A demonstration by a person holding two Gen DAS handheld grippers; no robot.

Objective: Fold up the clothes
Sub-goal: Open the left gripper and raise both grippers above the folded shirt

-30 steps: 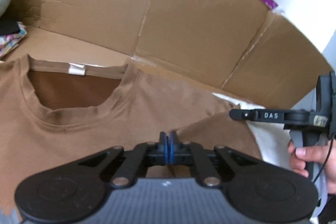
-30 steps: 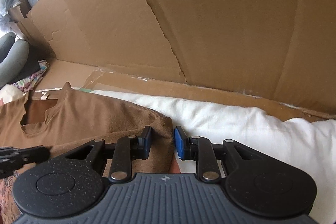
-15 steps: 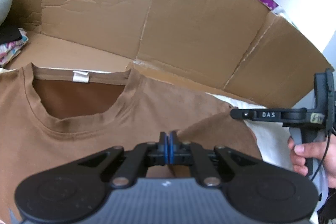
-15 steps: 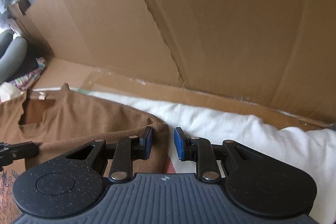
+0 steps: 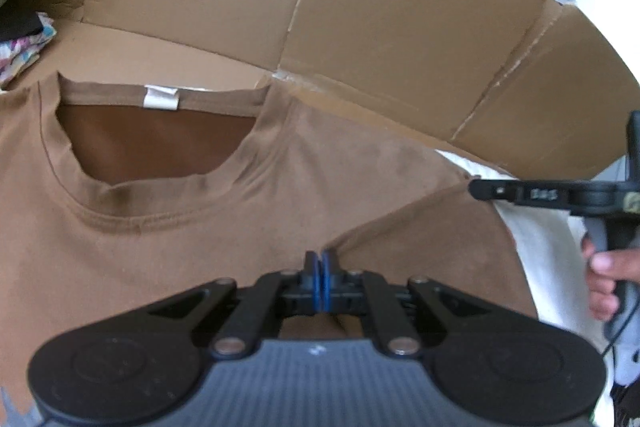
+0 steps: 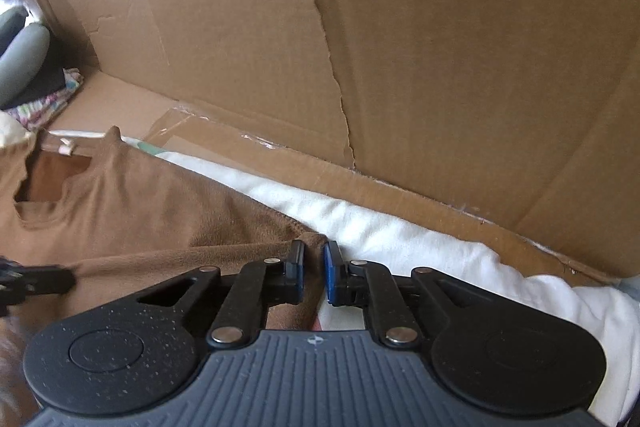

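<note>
Both grippers at the brown shirt's sleeve.

The left gripper [image 5: 322, 261] has its fingers pressed together, seemingly pinching a fold of the shirt [image 5: 160, 239]. The right gripper [image 6: 313, 255] has just been closing; its fingers stand slightly apart at the sleeve [image 6: 224, 227] hem. The shirt lies flat, collar at 11 o'clock, on white cloth [image 6: 420, 239] beside cardboard [image 6: 440, 47].

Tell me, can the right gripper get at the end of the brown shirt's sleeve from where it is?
Probably yes. The right gripper has just been closing, and the sleeve end of the brown shirt sits right at its fingertips, uncovered. A gap remains between the jaws; no grip is visible yet.
</note>
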